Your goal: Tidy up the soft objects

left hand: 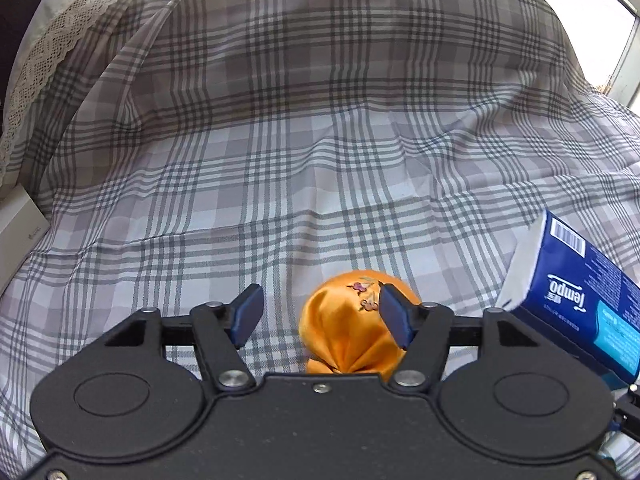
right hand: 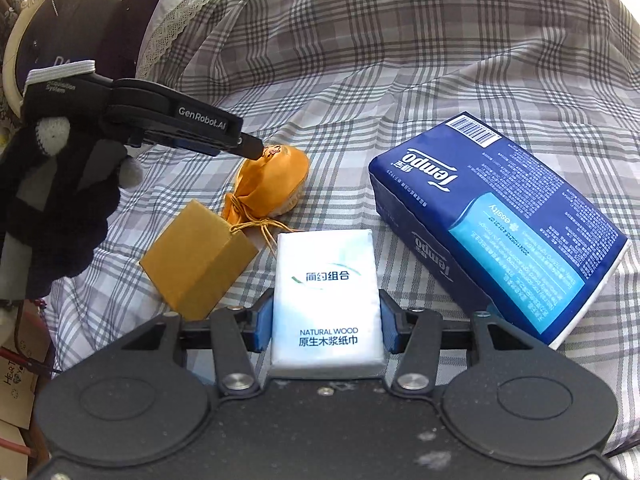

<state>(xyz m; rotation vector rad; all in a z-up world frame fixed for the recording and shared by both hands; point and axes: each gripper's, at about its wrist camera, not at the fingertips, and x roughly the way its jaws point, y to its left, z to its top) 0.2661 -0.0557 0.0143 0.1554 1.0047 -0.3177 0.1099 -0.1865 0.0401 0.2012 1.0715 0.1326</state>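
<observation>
The orange pouch (right hand: 276, 184) lies on the plaid bedcover (right hand: 400, 80) at centre left of the right wrist view, its drawstring trailing toward a small brown box (right hand: 196, 264). The left gripper (left hand: 320, 316) hangs over it with jaws spread wide, nothing clamped — one pad sits just beside the cloth. The right gripper (right hand: 324, 326) pinches the white tissue pack (right hand: 326, 300) by its long sides; I'd set it down flat beside the blue tissue pack (right hand: 500, 216) at right. The box looks closed — contents unseen.
</observation>
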